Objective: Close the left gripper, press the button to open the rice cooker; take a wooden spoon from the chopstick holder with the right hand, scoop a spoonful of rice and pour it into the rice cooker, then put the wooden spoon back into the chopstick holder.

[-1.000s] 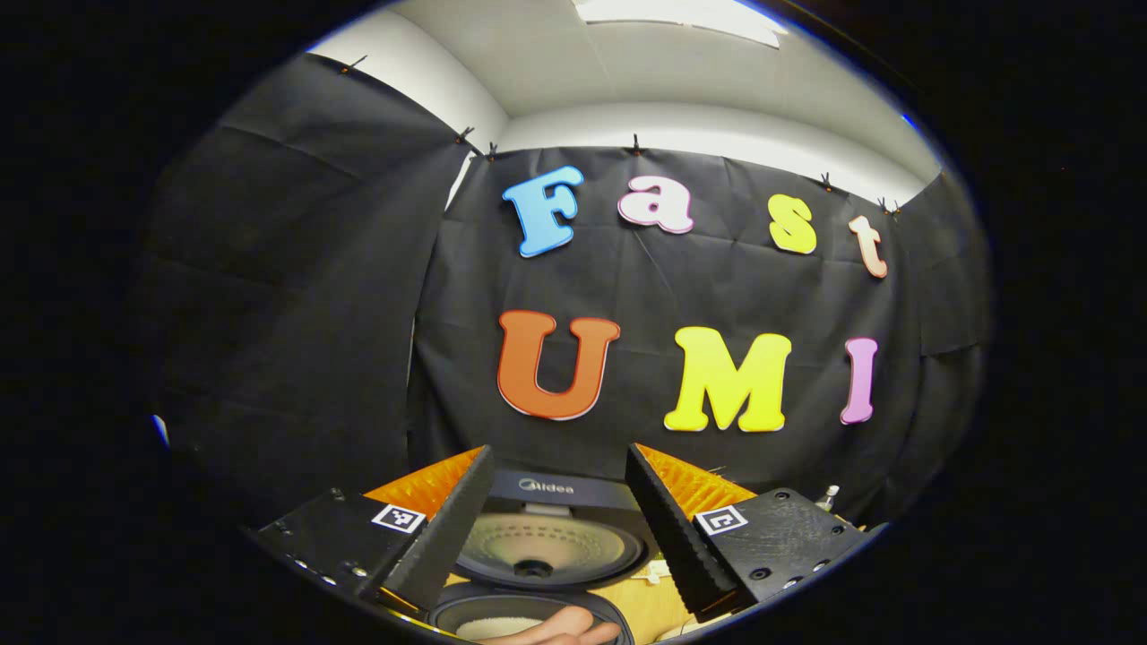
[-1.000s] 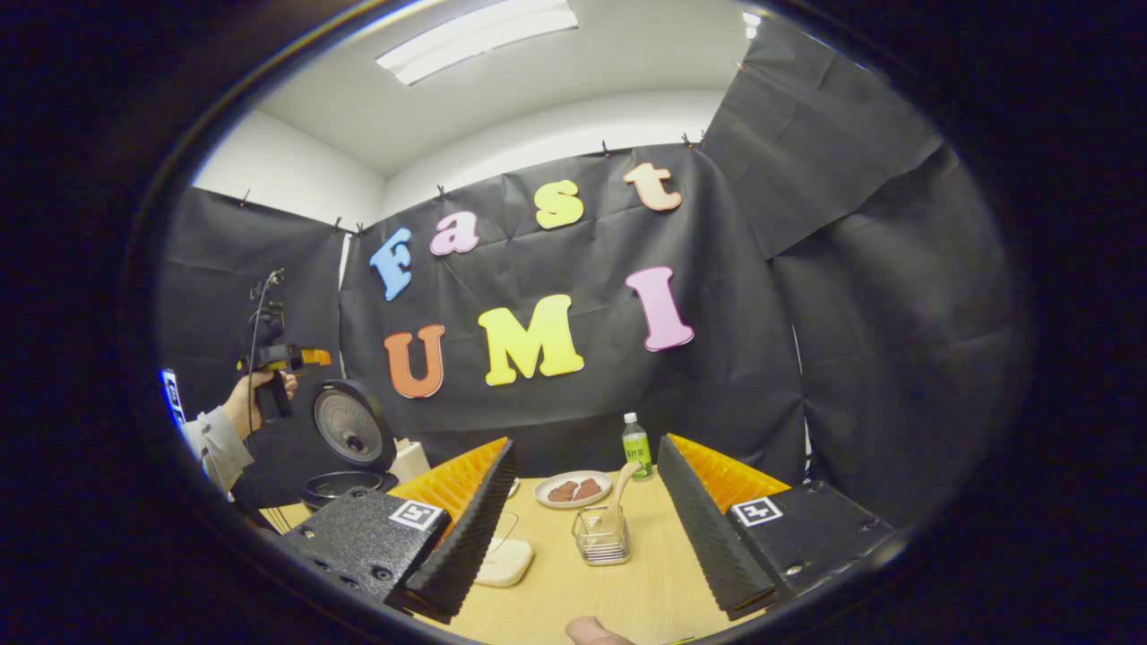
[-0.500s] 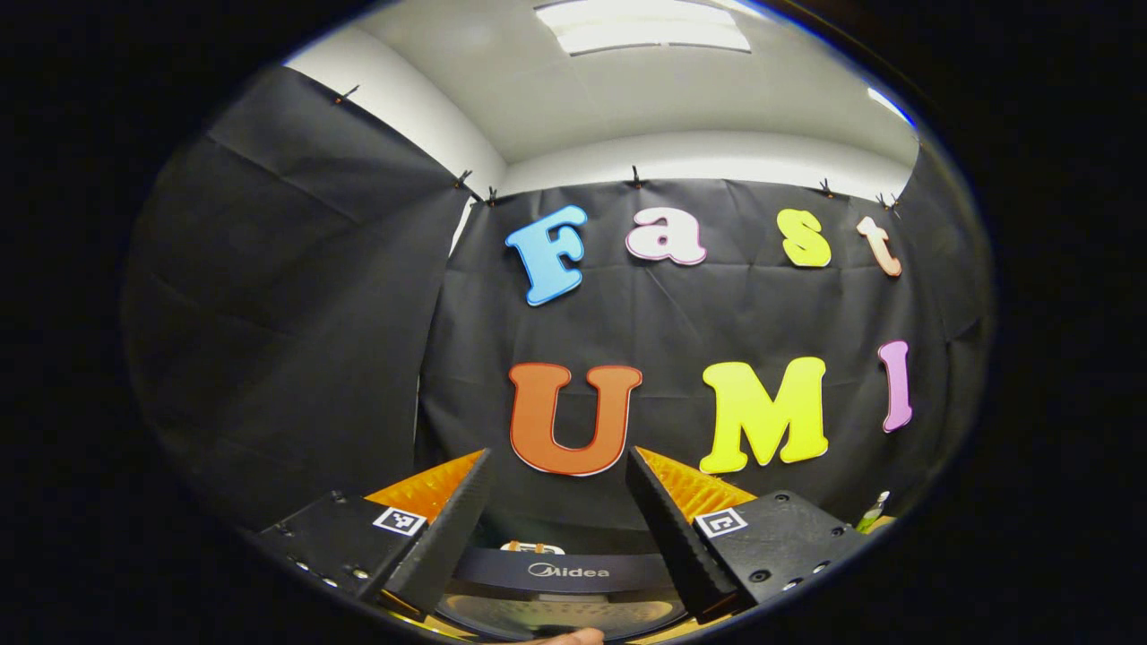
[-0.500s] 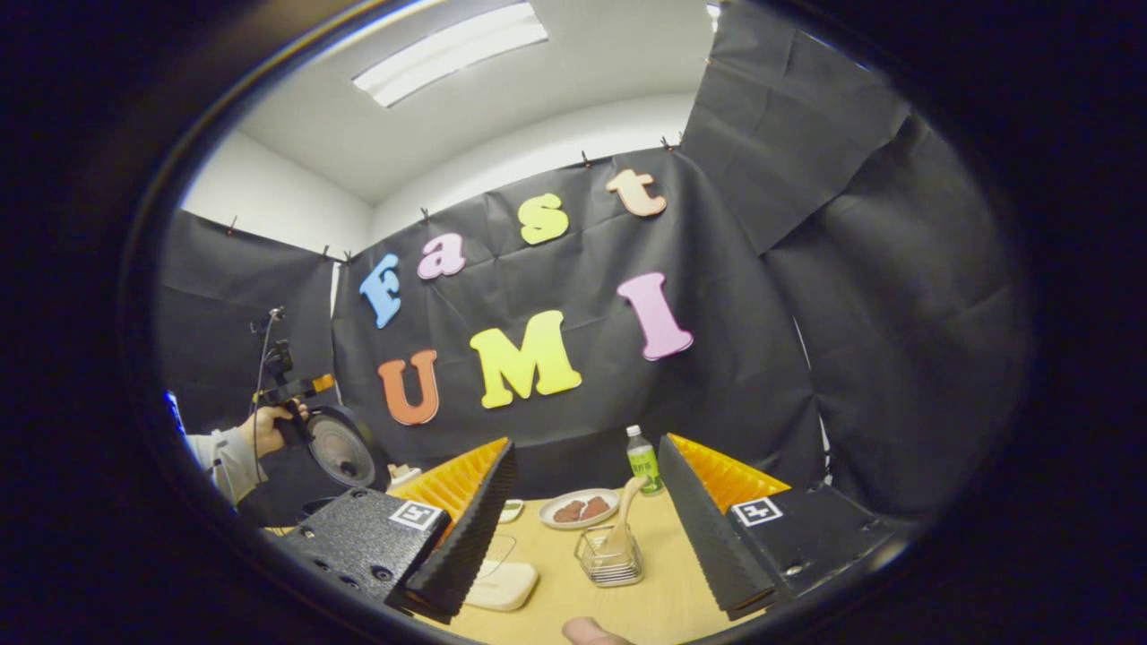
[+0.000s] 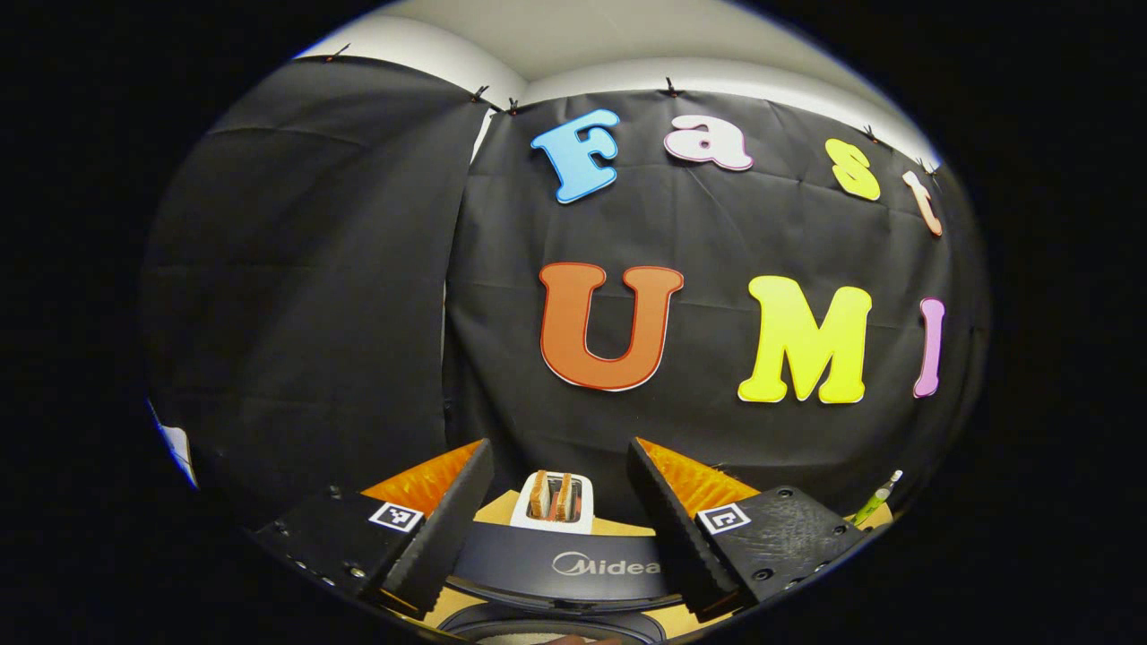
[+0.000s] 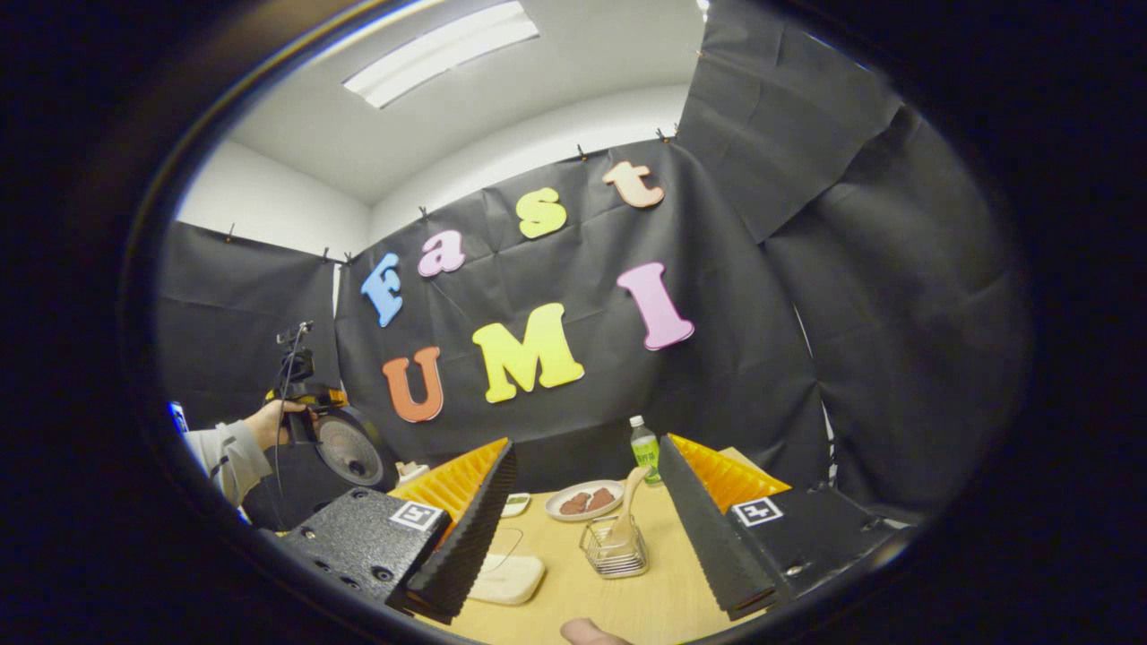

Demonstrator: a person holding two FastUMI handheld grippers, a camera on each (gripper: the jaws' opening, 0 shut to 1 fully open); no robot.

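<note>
The rice cooker stands with its lid up. In the left gripper view the lid's dark top edge (image 5: 564, 564) lies just below and between the fingers of my left gripper (image 5: 559, 444), which is open and holds nothing; the pot's rim (image 5: 547, 624) peeks in below. In the right gripper view a hand holds that gripper (image 6: 300, 403) right above the raised lid (image 6: 349, 452). My right gripper (image 6: 586, 442) is open and holds nothing above the wooden table (image 6: 663, 600). Ahead of it, a wooden spoon (image 6: 627, 502) leans in the small clear chopstick holder (image 6: 616, 554).
A white toaster with bread (image 5: 556, 497) stands behind the cooker. On the table are a plate of brown food (image 6: 584, 500), a green bottle (image 6: 642, 448), a small dish (image 6: 515, 504) and a pale flat object (image 6: 506, 578). Black cloth walls close in on all sides.
The left gripper's view swung up off the open pot and lid, then tipped down again; the toaster now shows behind the lid's edge. The right gripper drifted slightly, staying open.
</note>
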